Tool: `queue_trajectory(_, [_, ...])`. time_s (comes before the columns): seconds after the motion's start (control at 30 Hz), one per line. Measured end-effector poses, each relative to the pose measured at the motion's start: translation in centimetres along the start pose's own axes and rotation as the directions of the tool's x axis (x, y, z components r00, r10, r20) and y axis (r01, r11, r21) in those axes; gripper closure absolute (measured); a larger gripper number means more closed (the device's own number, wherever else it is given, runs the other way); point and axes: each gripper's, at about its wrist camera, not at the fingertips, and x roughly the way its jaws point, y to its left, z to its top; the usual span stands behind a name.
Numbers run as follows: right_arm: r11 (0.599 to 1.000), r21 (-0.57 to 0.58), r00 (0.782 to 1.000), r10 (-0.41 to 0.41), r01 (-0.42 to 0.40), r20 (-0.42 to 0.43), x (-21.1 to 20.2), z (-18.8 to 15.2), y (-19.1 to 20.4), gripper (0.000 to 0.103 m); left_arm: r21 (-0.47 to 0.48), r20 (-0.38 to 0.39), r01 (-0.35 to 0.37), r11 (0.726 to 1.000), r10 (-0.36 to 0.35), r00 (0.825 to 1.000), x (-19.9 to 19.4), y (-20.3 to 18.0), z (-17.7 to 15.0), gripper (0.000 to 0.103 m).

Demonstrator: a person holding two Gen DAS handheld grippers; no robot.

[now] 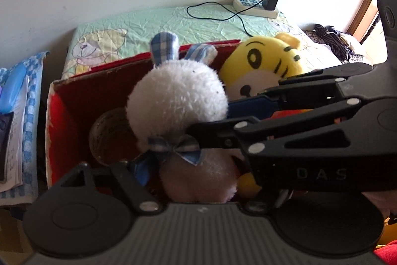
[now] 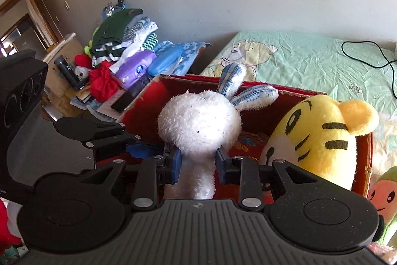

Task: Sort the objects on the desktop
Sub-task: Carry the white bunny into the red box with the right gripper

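Rabbit toy (image 2: pixel 199 127), white with blue checked ears, is upright over the red cardboard box (image 2: pixel 367 153), clamped at the neck by the right gripper (image 2: pixel 197 163); blue pads (image 2: pixel 176 162) press in from both sides, narrow gap filled by plush. Its body hangs down inside the box in the left wrist view (image 1: pixel 198 173), blue bow at the neck. Yellow tiger toy (image 2: pixel 320 138) leans in the box's right part, head above the rim, just beside the rabbit. Round clear lid or jar (image 1: pixel 109 138) lies at the box's left end, partly hidden by the rabbit. Left gripper (image 2: pixel 139 148) sits at the box's near-left edge, close to the right one; fingers mostly hidden in both views, cannot tell how wide. Box's far wall touches the green bedsheet (image 1: pixel 173 21). Free room left in the box is mainly the left-rear corner. Power strip (image 1: pixel 255 7) and black cable lie on the sheet well behind. Clothes pile (image 2: pixel 121 41) is beyond the box's left side.
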Motion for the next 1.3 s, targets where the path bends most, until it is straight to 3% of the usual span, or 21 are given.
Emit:
queue_trajectory(0.4, [0.999, 0.023, 0.997, -0.033, 0.034, -0.073, 3.2, 0.6, -1.2, 0.072, -0.064, -0.122, 0.02, 0.998, -0.028, 0.992, 3.3, 2.0, 0.1, 0.022])
queue_trajectory(0.93, [0.984, 0.177, 0.999, 0.027, -0.02, -0.035, 1.3, 0.4, -2.3, 0.061, -0.089, -0.085, 0.025, 0.996, -0.032, 0.996, 2.4, 1.8, 0.0, 0.018])
queue_trajectory(1.3, [0.975, 0.222, 1.0, 0.018, -0.014, -0.015, 0.4, -0.1, -2.7, 0.063, -0.082, -0.099, -0.018, 0.996, 0.01, 0.995, 2.5, 1.3, 0.0, 0.018])
